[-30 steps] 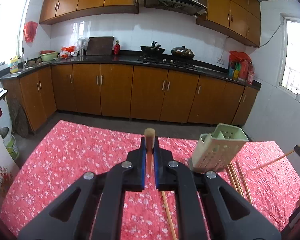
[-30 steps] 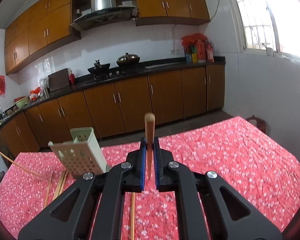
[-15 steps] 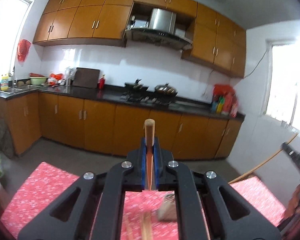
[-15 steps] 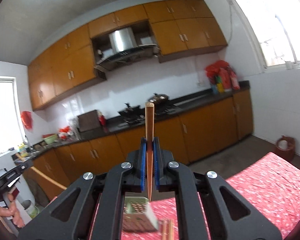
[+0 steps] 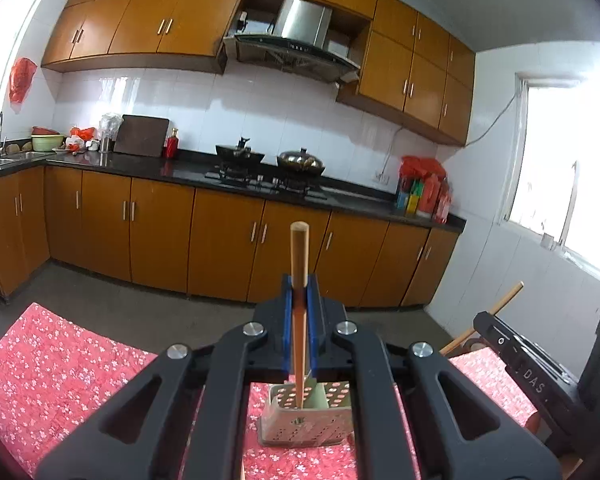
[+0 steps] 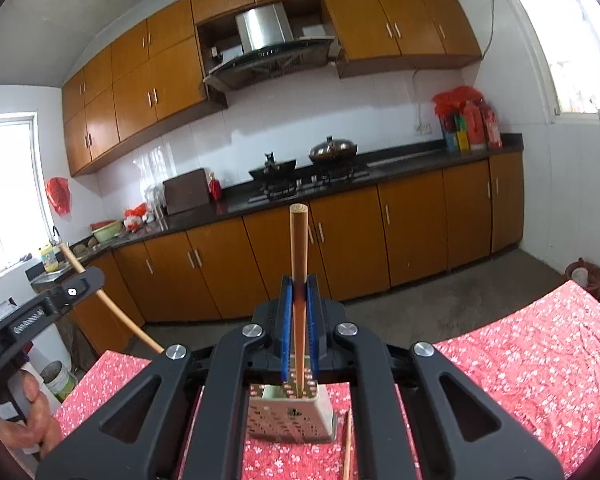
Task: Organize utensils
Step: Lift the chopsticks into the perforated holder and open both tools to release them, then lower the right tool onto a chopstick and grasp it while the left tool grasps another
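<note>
Chopsticks are what I carry: one chopstick (image 5: 299,280) stands upright in my left gripper (image 5: 299,320), its blue pads pressed shut on it at the centre of the left view, and a second chopstick (image 6: 299,280) is pinched the same way in my right gripper (image 6: 299,320). Both tips hang over the holder (image 5: 306,416), which sits low in the middle of each frame on the red cloth (image 5: 60,380); in neither view can I tell whether a tip is already past its rim. I judge the work part done: two sticks lifted, neither dropped in. One more chopstick (image 6: 347,444) lies on the cloth just right of the holder (image 6: 292,416), at the bottom of the right view, waiting its turn.
</note>
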{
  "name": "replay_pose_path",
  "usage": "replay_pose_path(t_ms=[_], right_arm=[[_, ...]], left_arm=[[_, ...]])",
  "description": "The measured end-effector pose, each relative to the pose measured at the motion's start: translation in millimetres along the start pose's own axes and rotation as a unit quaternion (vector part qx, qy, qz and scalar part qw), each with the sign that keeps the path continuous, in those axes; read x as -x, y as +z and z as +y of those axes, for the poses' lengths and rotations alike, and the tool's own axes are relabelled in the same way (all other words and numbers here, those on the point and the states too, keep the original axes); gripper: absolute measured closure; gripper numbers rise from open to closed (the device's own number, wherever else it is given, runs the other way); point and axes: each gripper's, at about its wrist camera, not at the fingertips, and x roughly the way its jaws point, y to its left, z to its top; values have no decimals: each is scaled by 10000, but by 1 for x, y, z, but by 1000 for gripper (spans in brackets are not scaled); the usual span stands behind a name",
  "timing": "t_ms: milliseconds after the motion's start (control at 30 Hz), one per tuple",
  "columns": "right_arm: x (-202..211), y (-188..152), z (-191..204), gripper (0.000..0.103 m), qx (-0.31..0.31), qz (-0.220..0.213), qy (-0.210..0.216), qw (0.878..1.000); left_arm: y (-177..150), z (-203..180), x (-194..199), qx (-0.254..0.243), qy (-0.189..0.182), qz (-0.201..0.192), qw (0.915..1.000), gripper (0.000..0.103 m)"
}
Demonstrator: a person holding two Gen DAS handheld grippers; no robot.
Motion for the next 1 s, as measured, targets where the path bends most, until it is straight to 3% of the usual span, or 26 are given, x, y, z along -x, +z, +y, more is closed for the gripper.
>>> replay_pose_path(t_ms=[200, 267, 333, 400, 767, 933, 1000], right_arm=[[-10, -6, 1, 94, -69, 328, 35, 9994], [-11, -7, 2, 85, -85, 383, 43, 9992], [-9, -6, 1, 59, -76, 332, -30, 9994], [-4, -3, 2, 58, -60, 251, -36, 9997], [40, 1, -24, 56, -220, 59, -327, 9992], [50, -33, -52, 56, -179, 527, -824, 9950], [43, -60, -68, 56, -221, 991, -993, 9899]], left_arm=[[-16, 2, -20, -53, 134, 298, 9995, 95], [-19, 3, -21, -64, 178, 343, 9992, 91], [-22, 5, -18, -80, 215, 340, 9992, 82], [-22, 8, -16, -75, 240, 323, 9992, 74], [-19, 30, 31, -38, 481, 269, 9985, 64], [-38, 55, 63, -24, 746, 343, 9966, 60], [-54, 68, 70, 8, 871, 490, 9950, 60]])
